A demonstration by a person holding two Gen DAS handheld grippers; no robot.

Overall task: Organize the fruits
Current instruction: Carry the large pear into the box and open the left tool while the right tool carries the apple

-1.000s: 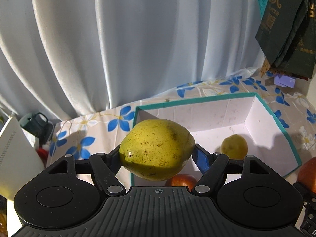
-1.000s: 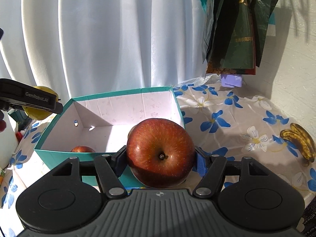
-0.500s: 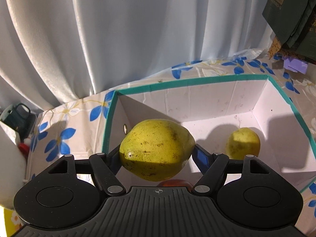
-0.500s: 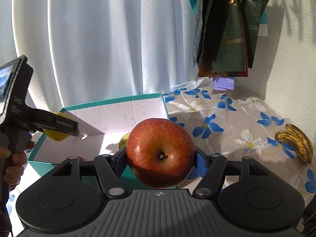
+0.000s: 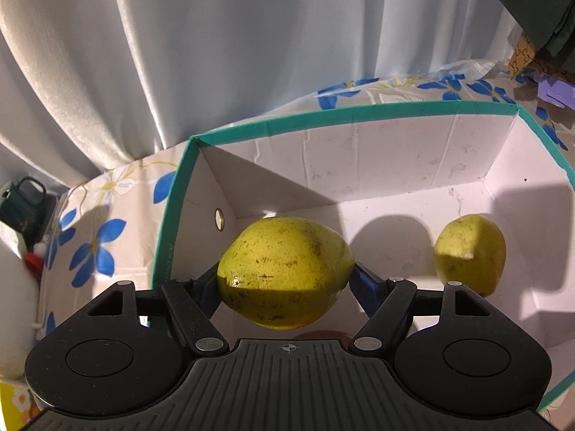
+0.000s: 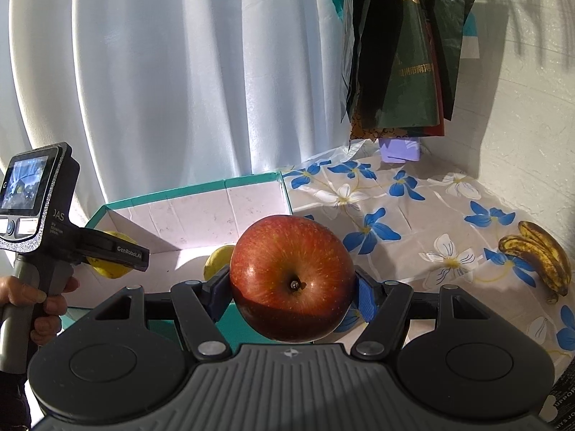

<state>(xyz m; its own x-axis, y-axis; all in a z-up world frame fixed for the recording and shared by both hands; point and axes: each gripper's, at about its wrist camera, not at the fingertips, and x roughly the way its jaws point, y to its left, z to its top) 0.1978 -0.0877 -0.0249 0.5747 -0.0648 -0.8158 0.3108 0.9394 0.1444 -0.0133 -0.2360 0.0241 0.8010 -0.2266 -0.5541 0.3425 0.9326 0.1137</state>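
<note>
Hovering inside the rim of the teal-edged box [image 5: 345,111], the left gripper [image 5: 285,276] had come forward and down over the last second: earlier the box lay well ahead of it, and now its white floor filled most of the left wrist view. Its two fingers were closed part-way around a yellow pear [image 5: 285,273], pinching it by its sides and holding it clear of the box floor. The pear lay on its side, long axis running across the fingers, with its narrower end pointing toward the box's right wall. A second pear [image 5: 469,253] rested on the box floor near that right wall, and a sliver of something red, possibly an apple, showed beneath the held pear, though the gripper body hid most of it. That shift suggested the pear was close to being set down, near the box's left wall. The right gripper [image 6: 293,283] waited outside the box, just beyond its near right corner, its fingers closed part-way around a red apple [image 6: 293,280] with the stem end facing the camera. Well to the right of the box, two spotted bananas [image 6: 537,251] lay on the flowered cloth [image 6: 413,215].
</note>
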